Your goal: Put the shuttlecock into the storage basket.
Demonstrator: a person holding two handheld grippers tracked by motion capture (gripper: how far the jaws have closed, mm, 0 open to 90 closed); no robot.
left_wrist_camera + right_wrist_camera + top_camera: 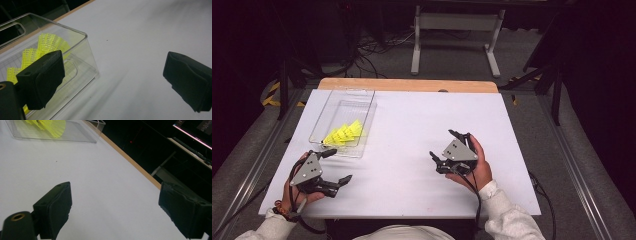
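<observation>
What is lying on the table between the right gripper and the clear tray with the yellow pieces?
Nothing: in the high view, only bare white table lies between the right gripper and the clear tray holding the yellow pieces.

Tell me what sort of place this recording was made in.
Probably a lab or recording workspace, not a home: a white-topped table stands on grey carpet amid loose cables, metal rails run along both sides of it, and a monitor glows in the dark.
</observation>
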